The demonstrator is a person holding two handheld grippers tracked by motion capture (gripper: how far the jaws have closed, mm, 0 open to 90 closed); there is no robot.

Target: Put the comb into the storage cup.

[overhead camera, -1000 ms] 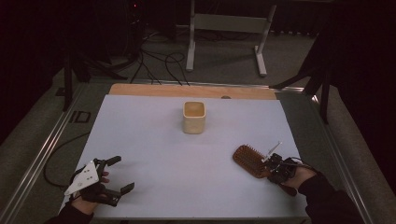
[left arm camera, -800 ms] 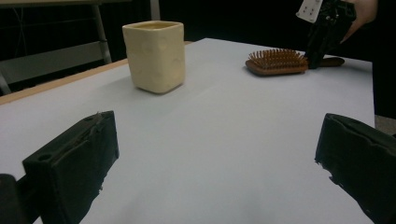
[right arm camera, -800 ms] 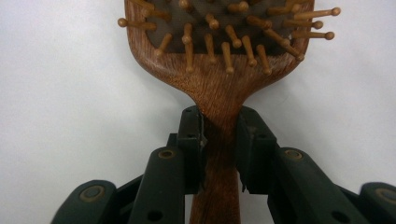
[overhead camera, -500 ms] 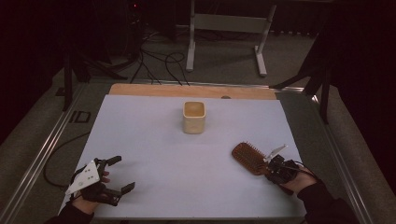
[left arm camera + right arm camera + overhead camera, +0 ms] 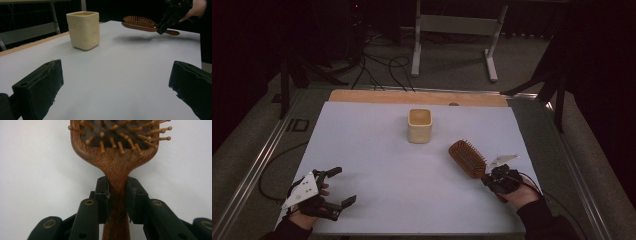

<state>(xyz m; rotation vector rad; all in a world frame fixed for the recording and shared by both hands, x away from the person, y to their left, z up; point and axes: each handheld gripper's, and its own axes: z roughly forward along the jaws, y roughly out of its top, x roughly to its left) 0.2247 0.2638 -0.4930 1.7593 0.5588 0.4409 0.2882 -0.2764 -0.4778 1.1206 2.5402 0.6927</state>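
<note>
Right gripper, lower right of the high view: jaws narrowed and clamped on the handle of the wooden hairbrush. In the right gripper view the two pads press the handle neck from both sides, just below the bristle head. In the left gripper view, upper right, the hairbrush is lifted clear of the white table, bristles up, with its shadow beneath.

Left gripper, lower left of the high view: jaws spread wide, nothing between them.

Cream cup: upright, centre of the high view, well apart from both grippers.
</note>
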